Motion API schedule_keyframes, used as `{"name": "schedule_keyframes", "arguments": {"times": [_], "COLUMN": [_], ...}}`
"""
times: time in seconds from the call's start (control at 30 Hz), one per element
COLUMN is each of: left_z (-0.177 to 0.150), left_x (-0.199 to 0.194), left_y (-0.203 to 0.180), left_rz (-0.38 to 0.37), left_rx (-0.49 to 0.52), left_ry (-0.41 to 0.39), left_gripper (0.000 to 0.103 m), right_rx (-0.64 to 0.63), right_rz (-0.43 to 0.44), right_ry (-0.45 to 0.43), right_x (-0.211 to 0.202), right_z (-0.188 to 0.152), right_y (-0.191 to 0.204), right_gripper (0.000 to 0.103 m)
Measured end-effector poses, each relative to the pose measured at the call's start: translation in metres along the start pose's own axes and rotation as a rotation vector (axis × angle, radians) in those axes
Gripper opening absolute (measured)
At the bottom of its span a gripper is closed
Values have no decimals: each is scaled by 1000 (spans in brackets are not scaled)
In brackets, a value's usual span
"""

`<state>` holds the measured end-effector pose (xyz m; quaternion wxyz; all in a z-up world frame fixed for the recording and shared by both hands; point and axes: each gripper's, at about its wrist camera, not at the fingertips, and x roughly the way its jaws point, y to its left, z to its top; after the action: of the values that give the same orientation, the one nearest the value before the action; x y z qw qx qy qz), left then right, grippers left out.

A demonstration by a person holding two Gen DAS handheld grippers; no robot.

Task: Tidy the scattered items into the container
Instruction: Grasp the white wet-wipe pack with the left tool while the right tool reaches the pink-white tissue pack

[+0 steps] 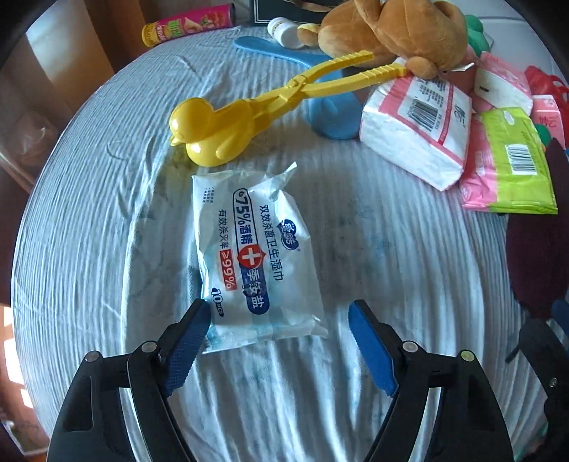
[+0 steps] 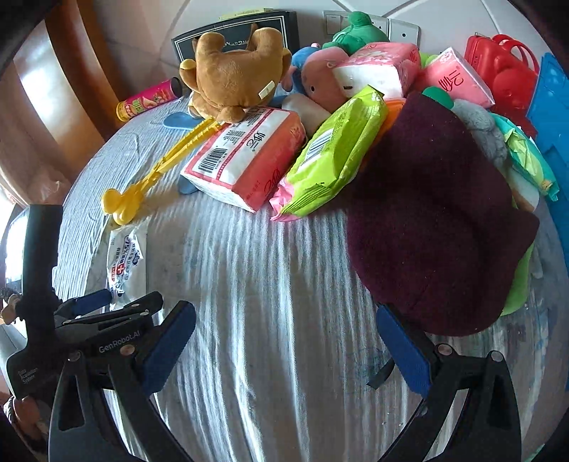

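Reaching for the wipes pack (image 1: pixel 249 256) near the bed's (image 1: pixel 391 256) left edge, left gripper (image 1: pixel 277 312) spread astride it, right gripper (image 2: pixel 284 320) spread beside the dark cloth (image 2: pixel 434 231); next, probably pinching and lifting.

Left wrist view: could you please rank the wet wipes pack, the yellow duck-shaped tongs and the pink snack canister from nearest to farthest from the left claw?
1. Wet wipes pack: partly between the open left claw fingers.
2. Yellow duck-shaped tongs: just beyond the pack, duck head to the left.
3. Pink snack canister: far edge of the striped cloth, upper left.
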<state>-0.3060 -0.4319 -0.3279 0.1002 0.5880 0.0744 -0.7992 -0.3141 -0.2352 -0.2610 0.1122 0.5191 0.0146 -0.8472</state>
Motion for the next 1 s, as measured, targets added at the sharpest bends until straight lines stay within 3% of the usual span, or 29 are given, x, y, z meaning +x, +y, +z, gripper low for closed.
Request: {"name": "schedule_keyframes", "arguments": {"times": [0.07,0.1,0.2,0.43,0.57,0.87,1.0], "left_z": [3,5,13,50,76,122,139], "left_x": [2,1,-4,-57,-67,-28,-9], "left_y": [2,3,6,10,15,31,34], "left_rz": [-1,-5,-22,-33,-19,7,5], "left_rx": [16,23,49,86,79,86,88], "left_ry": [-7,-14,-25,-181,-218,-203,-186], "left_gripper": [77,67,53,53,53,53,53], "right_rx": [25,34,62,27,29,92,98], "right_rz": [-17,-17,5,48,50,15,-59], "right_ry": [9,11,-3,-86,-103,-27,-12], "right_x": [6,8,10,-3,6,68,90], "right_z": [0,1,8,53,82,128,138], "right_y": [2,3,10,42,53,65,69], "right_gripper": [103,103,103,103,103,103,103]}}
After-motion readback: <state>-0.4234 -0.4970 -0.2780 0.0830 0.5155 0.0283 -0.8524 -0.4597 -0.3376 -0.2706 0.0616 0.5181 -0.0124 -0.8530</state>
